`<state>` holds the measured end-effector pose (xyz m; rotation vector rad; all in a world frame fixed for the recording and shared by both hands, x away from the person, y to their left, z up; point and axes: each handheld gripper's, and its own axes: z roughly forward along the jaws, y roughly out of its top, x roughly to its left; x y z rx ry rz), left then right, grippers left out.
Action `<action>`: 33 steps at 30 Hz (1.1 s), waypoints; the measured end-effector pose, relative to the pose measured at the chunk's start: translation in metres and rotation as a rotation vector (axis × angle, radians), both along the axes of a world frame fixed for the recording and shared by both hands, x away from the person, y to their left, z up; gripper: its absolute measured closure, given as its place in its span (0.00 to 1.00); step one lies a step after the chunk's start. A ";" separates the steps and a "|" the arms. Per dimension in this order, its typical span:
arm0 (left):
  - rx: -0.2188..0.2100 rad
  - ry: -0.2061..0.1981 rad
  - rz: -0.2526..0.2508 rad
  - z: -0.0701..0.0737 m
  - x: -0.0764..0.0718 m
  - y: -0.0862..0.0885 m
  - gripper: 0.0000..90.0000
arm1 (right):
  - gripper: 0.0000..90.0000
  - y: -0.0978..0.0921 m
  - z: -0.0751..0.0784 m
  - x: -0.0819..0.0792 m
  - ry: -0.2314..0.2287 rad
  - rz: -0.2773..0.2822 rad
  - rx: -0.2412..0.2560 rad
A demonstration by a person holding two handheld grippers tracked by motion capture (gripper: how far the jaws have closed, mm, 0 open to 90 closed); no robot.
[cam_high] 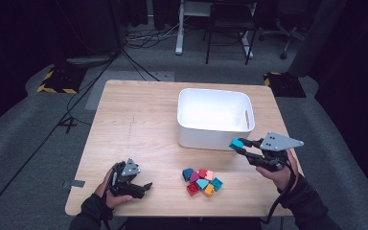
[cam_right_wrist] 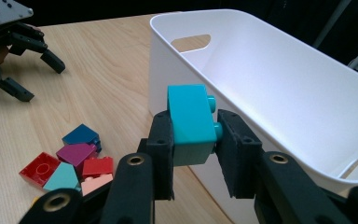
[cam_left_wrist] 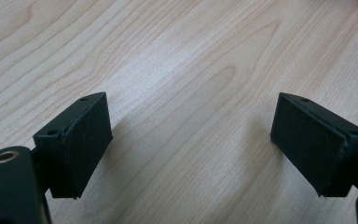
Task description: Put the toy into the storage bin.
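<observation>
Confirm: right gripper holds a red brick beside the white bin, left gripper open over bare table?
Not quite. The brick in the right gripper is teal, not red, as the right gripper view shows. The rest holds: it is beside the white bin, and the left gripper is open over bare table.

Both grippers matte black, linkage-arm type, two flat rectangular jaws each.

Left gripper [cam_high: 146, 186]: grey three-cornered plate on top, dotted with small dark holes. In the left gripper view, each jaw is a black block with a thinner pad face bonded on, two small screw holes along the top edge. Brass-ringed pivot hole in the arm just beside the left jaw.

Right gripper [cam_right_wrist: 193, 140]: larger grey three-cornered plate with a few dark holes, seen in the high view. Brass-ringed pivot bushings on the arms just behind the jaws, small screw holes in the jaw sides. Black cable trails down from it past the wrist.

Person: dark long sleeves at both wrists.
</observation>
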<state>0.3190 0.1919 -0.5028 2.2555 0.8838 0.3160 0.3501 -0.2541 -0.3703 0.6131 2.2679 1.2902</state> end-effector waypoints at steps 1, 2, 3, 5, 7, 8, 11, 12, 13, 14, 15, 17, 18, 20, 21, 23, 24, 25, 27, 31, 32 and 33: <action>0.001 0.000 -0.001 0.000 0.000 0.000 0.14 | 0.76 0.000 0.002 0.000 -0.006 -0.005 -0.004; 0.001 0.000 -0.001 0.000 0.000 0.000 0.14 | 0.76 0.000 0.004 0.000 -0.007 -0.015 0.006; 0.001 0.000 -0.001 0.000 0.000 0.000 0.14 | 0.76 0.000 0.006 0.001 -0.007 -0.012 0.009; 0.000 0.000 0.000 0.000 0.000 0.000 0.14 | 0.76 -0.001 0.009 0.002 -0.024 -0.020 -0.001; 0.000 0.000 0.000 0.000 0.000 0.000 0.14 | 0.76 -0.002 0.014 0.004 -0.025 -0.022 0.015; 0.001 0.000 -0.001 0.000 0.000 0.000 0.14 | 0.76 -0.002 0.016 0.004 -0.032 -0.031 0.013; 0.000 0.000 0.000 0.000 0.000 0.000 0.14 | 0.76 -0.001 0.023 0.007 -0.049 -0.046 0.001; 0.000 0.000 -0.001 0.000 0.000 0.000 0.14 | 0.76 -0.001 0.024 0.007 -0.056 -0.049 -0.003; 0.000 0.000 -0.001 0.000 0.000 0.000 0.14 | 0.76 -0.001 0.026 0.008 -0.059 -0.050 -0.004; 0.000 0.000 0.000 0.000 0.000 0.000 0.14 | 0.76 0.000 0.028 0.009 -0.060 -0.049 0.005; 0.000 0.000 0.000 0.000 0.000 0.000 0.14 | 0.76 0.000 0.030 0.010 -0.064 -0.052 0.000; 0.000 0.000 0.000 0.000 0.000 0.000 0.14 | 0.76 0.001 0.033 0.013 -0.067 -0.055 0.006; 0.001 0.000 -0.001 0.000 0.000 0.000 0.14 | 0.76 0.002 0.034 0.014 -0.066 -0.058 0.008; 0.000 0.000 0.000 0.000 0.000 0.000 0.14 | 0.76 0.004 0.038 0.017 -0.074 -0.062 0.004; 0.001 0.000 -0.001 0.000 0.000 0.000 0.14 | 0.76 0.004 0.040 0.018 -0.075 -0.061 0.008; 0.000 0.000 0.000 0.000 0.000 0.000 0.14 | 0.76 0.005 0.044 0.020 -0.080 -0.065 0.011; 0.001 0.000 -0.001 0.000 0.000 0.000 0.14 | 0.76 0.005 0.046 0.022 -0.085 -0.070 0.010; 0.000 0.000 0.000 0.000 0.000 0.000 0.14 | 0.76 0.005 0.047 0.023 -0.082 -0.072 0.008; 0.000 0.000 0.000 0.000 0.000 0.000 0.14 | 0.76 0.005 0.048 0.028 -0.097 -0.074 -0.002; 0.000 0.000 0.000 0.000 0.000 0.000 0.14 | 0.76 0.006 0.048 0.034 -0.104 -0.091 -0.007; 0.000 0.000 0.000 0.000 0.000 0.000 0.14 | 0.76 0.007 0.048 0.035 -0.108 -0.095 -0.006; 0.000 0.000 0.000 0.000 0.000 0.000 0.14 | 0.76 0.008 0.048 0.036 -0.110 -0.101 -0.009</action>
